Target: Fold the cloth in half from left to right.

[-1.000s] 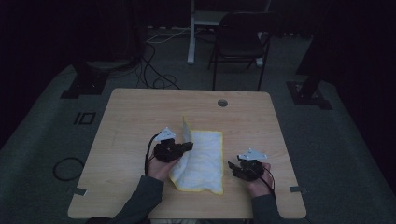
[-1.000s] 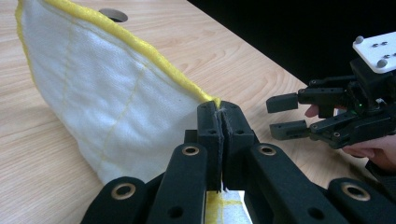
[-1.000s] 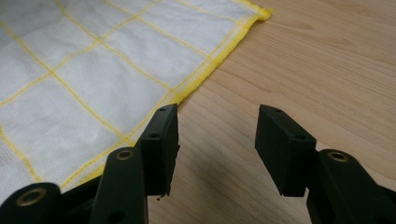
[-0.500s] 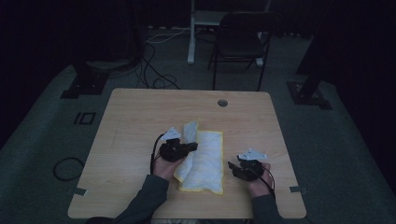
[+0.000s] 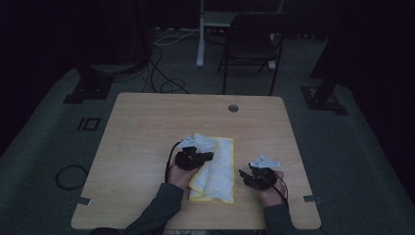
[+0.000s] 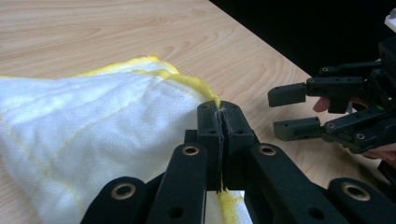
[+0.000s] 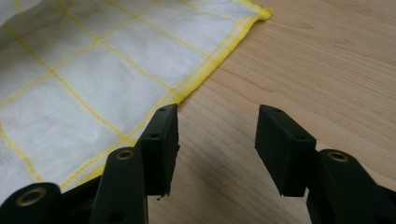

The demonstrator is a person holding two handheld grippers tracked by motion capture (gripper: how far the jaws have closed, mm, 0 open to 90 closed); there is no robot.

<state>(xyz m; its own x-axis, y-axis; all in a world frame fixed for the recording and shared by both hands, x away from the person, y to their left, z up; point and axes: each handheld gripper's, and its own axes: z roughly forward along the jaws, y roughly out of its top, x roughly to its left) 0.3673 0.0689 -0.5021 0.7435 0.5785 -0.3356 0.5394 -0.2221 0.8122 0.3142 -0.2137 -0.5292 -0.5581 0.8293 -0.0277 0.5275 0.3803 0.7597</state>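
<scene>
Since the earlier frame, the left gripper (image 6: 219, 140) had carried the raised flap down and rightward over the white, yellow-edged cleaning cloth (image 5: 218, 169) on the light wooden table (image 5: 147, 127). Its jaws were pinched on the cloth's yellow hem. The right gripper (image 7: 215, 144) waited with jaws spread just right of the cloth, whose long axis ran away from the person.

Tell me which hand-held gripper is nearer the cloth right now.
Left. The left hand-held gripper is shut on the cloth at its yellow edge; the right hand-held gripper sits open on bare table just beside it.
</scene>
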